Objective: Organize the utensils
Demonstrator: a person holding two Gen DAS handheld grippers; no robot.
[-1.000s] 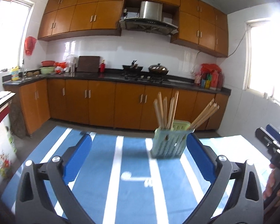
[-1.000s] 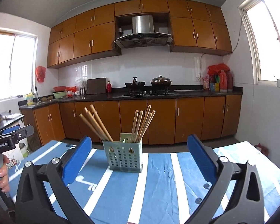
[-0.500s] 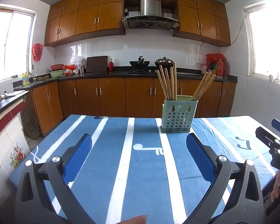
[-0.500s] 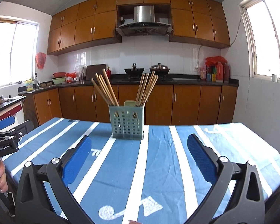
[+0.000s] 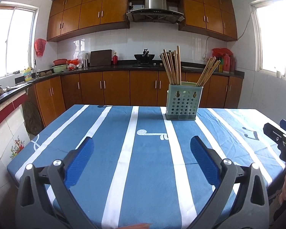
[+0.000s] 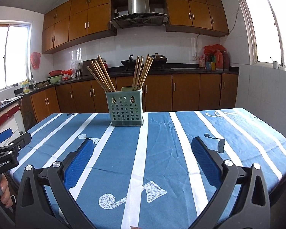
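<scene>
A green perforated utensil holder (image 5: 184, 103) stands upright toward the far side of the table; it also shows in the right wrist view (image 6: 124, 107). Two bunches of wooden chopsticks (image 5: 171, 67) stick up from it, one bunch (image 6: 102, 76) in each side. My left gripper (image 5: 142, 145) is open and empty, well back from the holder over the near part of the table. My right gripper (image 6: 142, 147) is open and empty, also well back from it. Each gripper shows at the edge of the other's view.
The table wears a blue cloth with white stripes (image 5: 127, 143) and music-note prints (image 6: 131, 194). Kitchen counters, orange cabinets (image 5: 114, 87) and a stove with pans (image 6: 144, 63) stand behind the table. Windows are on both sides.
Both grippers have pulled back and away from the holder, which now looks smaller and farther. Both stayed open and empty. The holder has not moved.
</scene>
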